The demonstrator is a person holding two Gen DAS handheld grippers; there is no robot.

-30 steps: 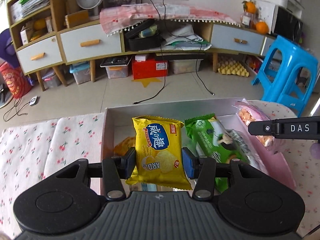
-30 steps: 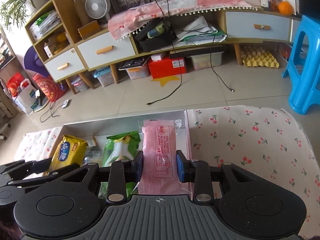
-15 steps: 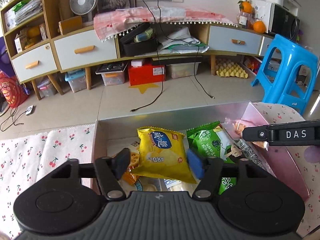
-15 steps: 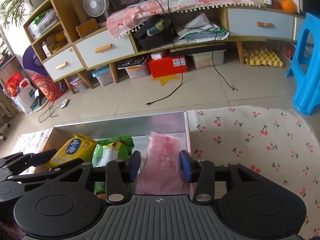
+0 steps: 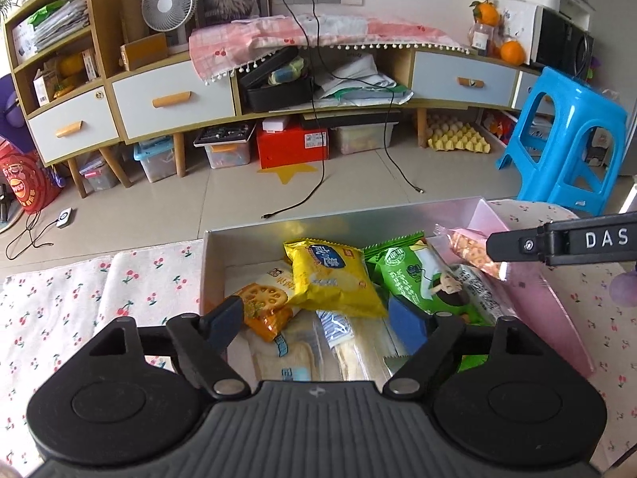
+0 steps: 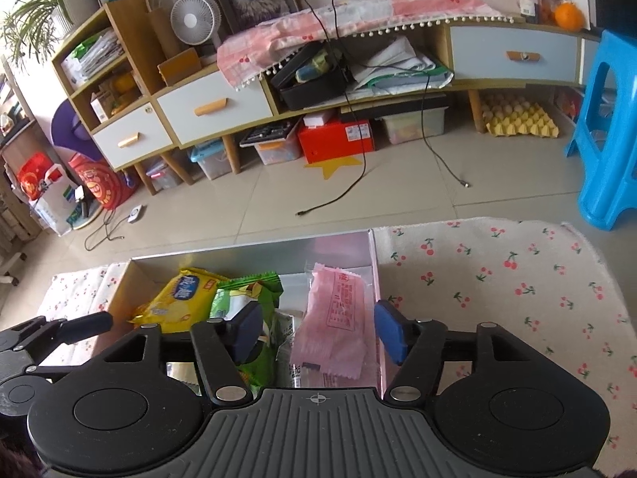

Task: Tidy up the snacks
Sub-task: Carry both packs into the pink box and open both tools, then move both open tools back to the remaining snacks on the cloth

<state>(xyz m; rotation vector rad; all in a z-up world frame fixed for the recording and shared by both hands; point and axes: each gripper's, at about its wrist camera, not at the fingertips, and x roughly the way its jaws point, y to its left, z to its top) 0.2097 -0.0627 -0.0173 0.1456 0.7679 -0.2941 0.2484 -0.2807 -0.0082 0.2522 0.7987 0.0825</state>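
Note:
An open pink box (image 5: 553, 306) on the cherry-print cloth holds several snack packs. In the left wrist view the yellow chip bag (image 5: 332, 277) lies in the box beside the green pack (image 5: 418, 271), an orange cracker pack (image 5: 262, 306) and a pink pack (image 5: 469, 253). My left gripper (image 5: 318, 320) is open and empty just above them. In the right wrist view the pink pack (image 6: 338, 318) rests in the box (image 6: 374, 263) by its right wall, next to the green pack (image 6: 243, 298) and the yellow bag (image 6: 183, 296). My right gripper (image 6: 320, 334) is open around the pink pack without holding it.
The cherry-print cloth (image 6: 497, 286) covers the table right of the box and left of it (image 5: 99, 290). A blue stool (image 5: 565, 139) stands beyond the table's right end. A low cabinet (image 5: 278, 79) lines the far wall, with cables on the floor.
Both grippers opened. The yellow bag dropped from the left gripper into the box, and the pink pack dropped from the right gripper into the box. Both grippers have drawn back slightly.

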